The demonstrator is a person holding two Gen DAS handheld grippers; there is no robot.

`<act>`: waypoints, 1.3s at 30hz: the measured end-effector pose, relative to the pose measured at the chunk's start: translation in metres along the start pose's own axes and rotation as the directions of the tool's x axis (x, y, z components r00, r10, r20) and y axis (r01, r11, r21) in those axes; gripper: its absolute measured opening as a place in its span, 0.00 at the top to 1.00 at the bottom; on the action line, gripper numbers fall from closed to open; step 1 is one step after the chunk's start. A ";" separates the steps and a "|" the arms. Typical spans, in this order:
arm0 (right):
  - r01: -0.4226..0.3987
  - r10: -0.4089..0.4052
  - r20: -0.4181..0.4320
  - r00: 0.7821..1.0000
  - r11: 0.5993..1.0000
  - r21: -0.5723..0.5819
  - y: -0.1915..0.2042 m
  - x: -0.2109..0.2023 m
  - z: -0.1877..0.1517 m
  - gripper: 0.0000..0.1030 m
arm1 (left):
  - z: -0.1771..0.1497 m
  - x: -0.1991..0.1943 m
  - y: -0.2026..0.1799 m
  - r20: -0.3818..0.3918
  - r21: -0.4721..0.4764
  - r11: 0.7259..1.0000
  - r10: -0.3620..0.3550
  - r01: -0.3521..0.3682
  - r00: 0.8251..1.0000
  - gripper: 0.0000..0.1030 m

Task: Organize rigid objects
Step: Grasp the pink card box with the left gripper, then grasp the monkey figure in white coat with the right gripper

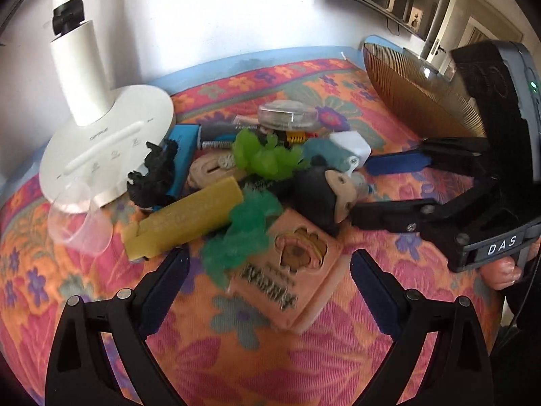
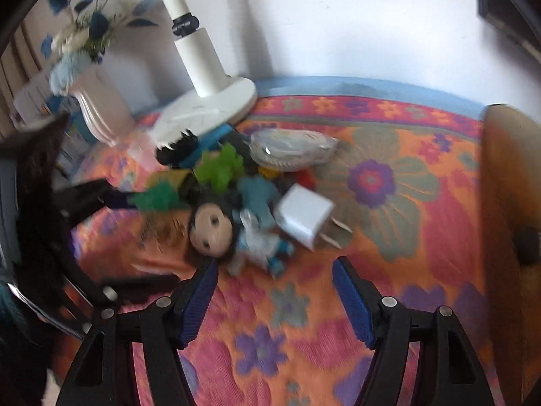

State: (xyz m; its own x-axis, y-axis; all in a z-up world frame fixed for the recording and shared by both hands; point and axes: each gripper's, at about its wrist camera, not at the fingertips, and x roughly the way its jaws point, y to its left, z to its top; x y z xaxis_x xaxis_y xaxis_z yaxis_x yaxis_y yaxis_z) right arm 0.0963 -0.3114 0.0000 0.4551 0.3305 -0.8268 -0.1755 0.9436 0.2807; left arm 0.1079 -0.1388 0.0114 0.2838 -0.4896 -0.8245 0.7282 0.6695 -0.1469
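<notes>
A heap of small objects lies on a flowered cloth (image 1: 263, 358). Nearest in the left wrist view is a pink puzzle box (image 1: 290, 270), which lies between the fingers of my open left gripper (image 1: 270, 280); the pads stand clear of it. Beside it are a yellow block (image 1: 182, 223), green fluffy pieces (image 1: 243, 237), a dark-haired doll (image 1: 321, 199), a white charger plug (image 1: 351, 145) and a clear case (image 1: 287, 115). My right gripper (image 2: 275, 267) is open just short of the doll (image 2: 209, 226) and the charger plug (image 2: 307, 216), with only cloth between its pads. It also shows at the right of the left wrist view, right gripper (image 1: 382, 189).
A white fan base (image 1: 101, 145) with its pole stands at the back left, touching the heap. A clear plastic cup (image 1: 81, 223) lies by it. An amber ribbed dish (image 1: 416, 91) sits back right. A white vase of blue flowers (image 2: 98, 101) stands far left. A hand (image 1: 500, 270) holds the right gripper.
</notes>
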 end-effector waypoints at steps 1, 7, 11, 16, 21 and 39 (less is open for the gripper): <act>-0.020 0.020 0.004 1.000 1.000 0.003 0.001 0.001 0.001 0.33 | 0.000 -0.001 0.000 0.009 0.000 1.000 -0.002 0.002 1.000 0.28; -0.038 0.038 -0.013 0.999 0.999 0.016 0.012 -0.005 -0.015 0.79 | -0.024 -0.025 -0.014 0.017 -0.043 0.999 0.032 -0.031 0.999 0.41; -0.084 0.084 0.007 0.996 0.992 0.095 0.016 -0.027 -0.044 0.88 | -0.051 -0.047 -0.027 0.024 -0.160 0.984 0.083 -0.078 0.996 0.48; -0.084 0.081 0.032 0.996 0.989 0.120 0.029 -0.054 -0.077 0.88 | -0.085 -0.067 -0.037 0.039 -0.269 0.954 0.145 -0.130 0.989 0.49; 0.115 -0.114 0.041 0.993 0.993 -0.029 0.044 -0.054 -0.069 0.45 | -0.090 -0.067 -0.034 0.050 -0.276 0.953 0.143 -0.124 0.989 0.28; 0.056 -0.052 0.048 0.997 0.995 -0.079 0.047 -0.023 -0.027 0.58 | -0.103 -0.076 -0.029 0.060 -0.343 0.933 0.132 -0.104 0.989 0.25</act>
State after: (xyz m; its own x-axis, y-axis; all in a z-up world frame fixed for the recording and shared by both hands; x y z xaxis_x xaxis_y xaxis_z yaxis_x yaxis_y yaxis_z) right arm 0.0542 -0.2752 0.0196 0.5053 0.2813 -0.8158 -0.2185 0.9563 0.1944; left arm 0.0013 -0.0633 0.0215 0.4145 -0.4294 -0.8023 0.4361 0.8676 -0.2391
